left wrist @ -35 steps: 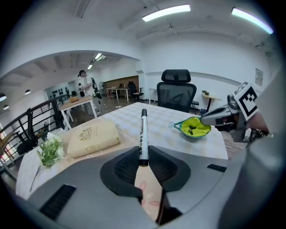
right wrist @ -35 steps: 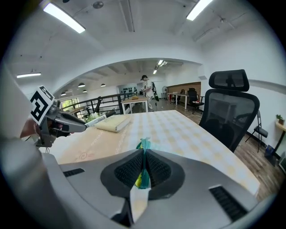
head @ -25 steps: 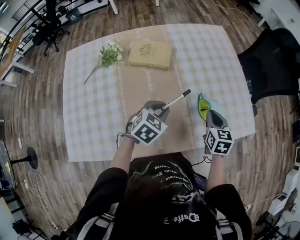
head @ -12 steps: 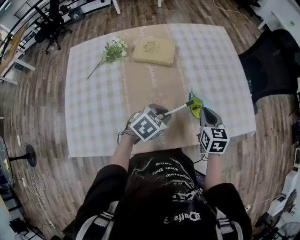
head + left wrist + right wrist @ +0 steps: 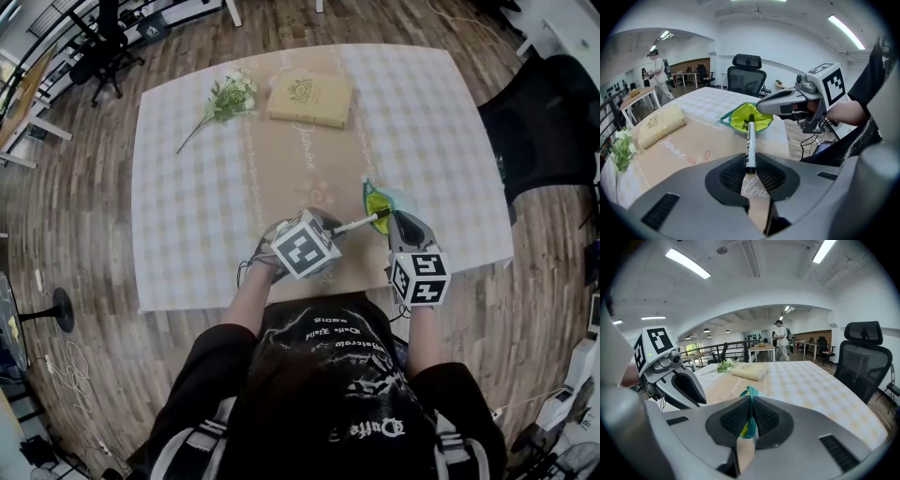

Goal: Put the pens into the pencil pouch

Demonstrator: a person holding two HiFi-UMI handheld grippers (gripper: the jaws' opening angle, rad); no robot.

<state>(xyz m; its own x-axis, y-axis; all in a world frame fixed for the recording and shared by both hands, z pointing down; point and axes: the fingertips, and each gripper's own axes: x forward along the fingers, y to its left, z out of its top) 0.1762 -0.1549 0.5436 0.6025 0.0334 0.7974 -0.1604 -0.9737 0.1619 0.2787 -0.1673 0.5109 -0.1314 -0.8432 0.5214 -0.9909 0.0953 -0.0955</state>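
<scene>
Well beyond the left gripper's tips, on the far side of the table (image 5: 187, 234), the sprig of flowers (image 5: 223, 101) and the tan book (image 5: 309, 98) lie out of the way.

The left gripper (image 5: 330, 228) pinches the white pen (image 5: 361, 222) by its rear end. Its jaws are closed on the barrel, and the pen sticks out ahead of them, angled down towards the right gripper. A second ago the pen's black tip hung in open air, well apart from anything. Now it sits at the open mouth of the pencil pouch (image 5: 380, 200), against the yellow-green lining. From here I cannot tell whether the tip has passed the rim.

The pouch has shifted too. It was off to the right, ahead of its own gripper, and it has been carried leftward to meet the pen. The right gripper (image 5: 398, 220) has its jaws pressed tight on the pouch's teal edge, holding the mouth up and gaping.

To my eye the two tools have closed the gap, and the pen is lined up for the drop. What remains is to slide it further in and let go. If the thin edge slips or the mouth sags, the tip could snag the rim.

A black office chair (image 5: 544, 122) stands beyond the right gripper, off the table.
</scene>
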